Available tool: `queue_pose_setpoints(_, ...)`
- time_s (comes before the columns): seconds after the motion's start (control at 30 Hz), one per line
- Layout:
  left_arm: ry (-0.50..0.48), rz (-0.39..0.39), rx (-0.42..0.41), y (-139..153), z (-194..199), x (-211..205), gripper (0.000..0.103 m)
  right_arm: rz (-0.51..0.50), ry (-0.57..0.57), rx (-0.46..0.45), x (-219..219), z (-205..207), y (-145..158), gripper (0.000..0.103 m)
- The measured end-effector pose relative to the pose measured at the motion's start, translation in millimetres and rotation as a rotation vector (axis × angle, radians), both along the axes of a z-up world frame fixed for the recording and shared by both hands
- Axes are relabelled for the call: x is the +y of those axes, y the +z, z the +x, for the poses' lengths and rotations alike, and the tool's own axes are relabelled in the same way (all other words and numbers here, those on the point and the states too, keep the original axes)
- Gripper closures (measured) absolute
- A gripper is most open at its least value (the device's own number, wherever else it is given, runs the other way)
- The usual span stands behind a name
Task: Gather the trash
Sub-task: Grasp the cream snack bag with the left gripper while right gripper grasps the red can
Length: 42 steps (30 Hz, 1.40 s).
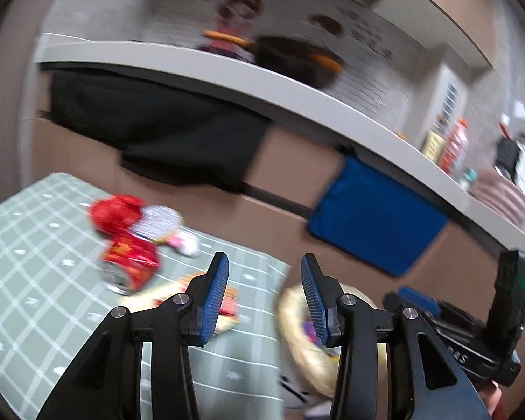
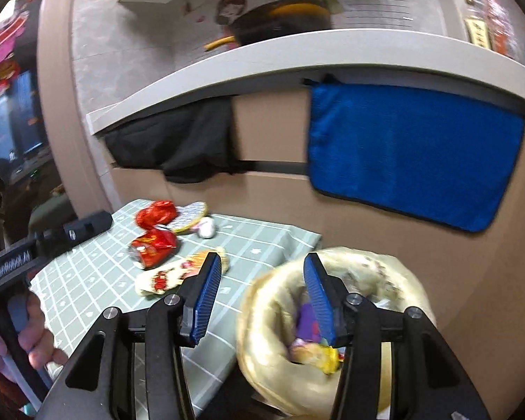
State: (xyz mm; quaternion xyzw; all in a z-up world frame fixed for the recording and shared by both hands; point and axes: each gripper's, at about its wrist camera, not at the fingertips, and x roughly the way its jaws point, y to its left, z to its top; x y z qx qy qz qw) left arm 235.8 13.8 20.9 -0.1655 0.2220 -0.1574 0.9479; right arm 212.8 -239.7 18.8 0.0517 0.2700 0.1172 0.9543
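Several wrappers lie on the green checked tablecloth point(image 2: 98, 273): a crumpled red wrapper point(image 2: 155, 213), a red packet point(image 2: 154, 245), a silver round wrapper point(image 2: 189, 217), a small pink-white piece point(image 2: 206, 227) and a cream wrapper with red print point(image 2: 168, 278). To the right of the table stands a bin lined with a pale yellow bag point(image 2: 262, 318), with a purple wrapper point(image 2: 306, 322) and a yellow one point(image 2: 327, 353) inside. My right gripper point(image 2: 261, 257) hangs open and empty over the table edge and bin rim. My left gripper point(image 1: 264, 257) is open and empty too, near the red packet point(image 1: 131, 259) and the bin point(image 1: 294, 318).
A white counter edge point(image 2: 297, 56) runs across behind the table. From it hang a blue cloth point(image 2: 409, 154) and a black cloth point(image 2: 178, 140) over brown cabinet fronts. A person's hand point(image 2: 28, 332) holds the left gripper's handle at the lower left of the right wrist view.
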Motion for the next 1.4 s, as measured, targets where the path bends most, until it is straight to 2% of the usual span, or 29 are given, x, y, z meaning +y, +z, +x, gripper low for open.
queue_pose_setpoints(0.27, 0.18, -0.034, 0.022, -15, 10, 88, 0.059, -0.029, 0.116, 0.016, 63, 25, -8, 0.056)
queue_pose_setpoints(0.33, 0.222, -0.078, 0.049, -25, 14, 108, 0.059, -0.028, 0.138, 0.021, 75, 32, -13, 0.056)
queue_pose_setpoints(0.43, 0.235, -0.114, 0.109, -44, 22, 125, 0.058, -0.027, 0.176, 0.043, 92, 44, -23, 0.056)
queue_pose_setpoints(0.67, 0.216, -0.088, 0.224, -90, 40, 130, 0.058, -0.048, 0.214, 0.149, 126, 88, -60, 0.056)
queue_pose_setpoints(0.87, 0.22, -0.076, 0.29, -117, 44, 126, 0.058, -0.037, 0.301, 0.191, 154, 125, -75, 0.057)
queue_pose_setpoints(0.93, 0.225, -0.063, 0.298, -123, 43, 125, 0.058, -0.055, 0.274, 0.21, 161, 133, -83, 0.057)
queue_pose_setpoints(1.0, 0.223, -0.062, 0.3, -127, 43, 126, 0.058, -0.081, 0.18, 0.212, 159, 139, -92, 0.057)
queue_pose_setpoints(1.07, 0.224, -0.074, 0.303, -127, 44, 129, 0.058, -0.059, 0.116, 0.232, 148, 145, -103, 0.057)
queue_pose_setpoints(1.2, 0.232, -0.114, 0.31, -129, 48, 134, 0.058, 0.014, 0.102, 0.333, 133, 155, -123, 0.055)
queue_pose_setpoints(1.27, 0.222, -0.116, 0.319, -130, 50, 132, 0.058, 0.013, 0.125, 0.361, 133, 154, -130, 0.055)
queue_pose_setpoints(1.33, 0.202, -0.103, 0.325, -131, 51, 127, 0.058, 0.003, 0.169, 0.369, 137, 149, -134, 0.061)
queue_pose_setpoints(1.4, 0.191, -0.094, 0.331, -132, 52, 123, 0.058, 0.003, 0.223, 0.384, 141, 143, -137, 0.083)
